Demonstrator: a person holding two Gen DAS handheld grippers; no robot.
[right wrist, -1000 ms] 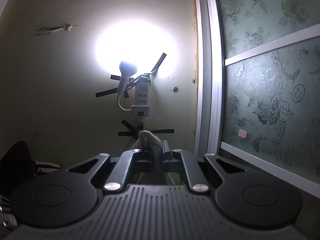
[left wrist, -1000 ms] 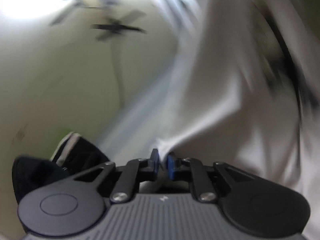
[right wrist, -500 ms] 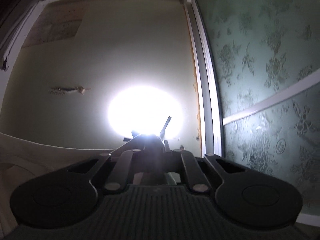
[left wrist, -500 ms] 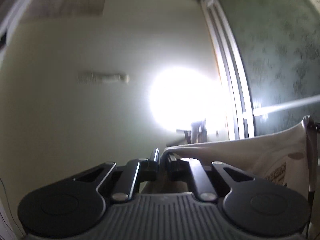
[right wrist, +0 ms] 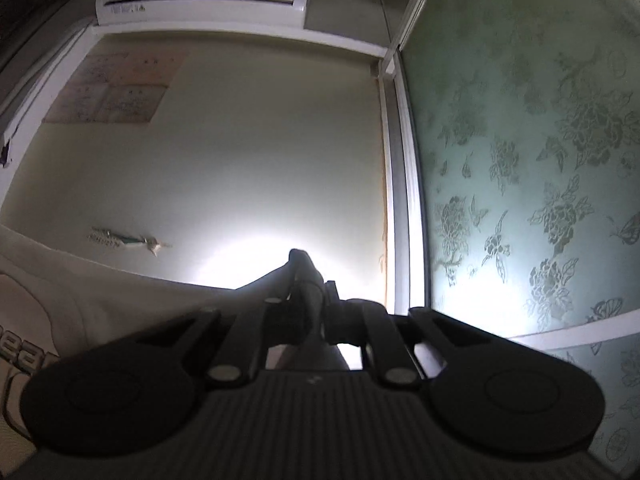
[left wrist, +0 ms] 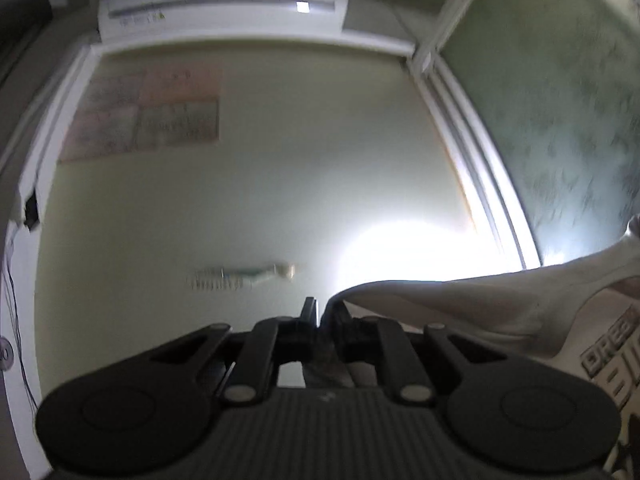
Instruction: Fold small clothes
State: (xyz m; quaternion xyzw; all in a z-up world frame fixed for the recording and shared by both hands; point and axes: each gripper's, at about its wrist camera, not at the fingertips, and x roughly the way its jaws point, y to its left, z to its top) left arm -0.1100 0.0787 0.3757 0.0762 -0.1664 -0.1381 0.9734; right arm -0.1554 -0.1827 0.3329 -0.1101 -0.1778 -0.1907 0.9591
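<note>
Both grippers had risen since the earlier frames, so that the air conditioner [left wrist: 224, 4] near the ceiling came into both views, where before only the wall and its lamp glare were seen. The left gripper [left wrist: 320, 314] was closed on one corner of the white garment [left wrist: 500, 304], and the cloth ran from its fingers to the right edge of the left wrist view, where some printed letters showed. The right gripper [right wrist: 310, 280] was closed on another corner, and from there the garment went off to the left. So the garment hung in the air between the two hands, with its held edge stretched across from one gripper to the other and the rest falling below, out of sight. Neither hand looked nearer to the cloth; each held its own end. I judged that the next move, laying it flat for a fold, would depend on keeping this edge level and tight.
</note>
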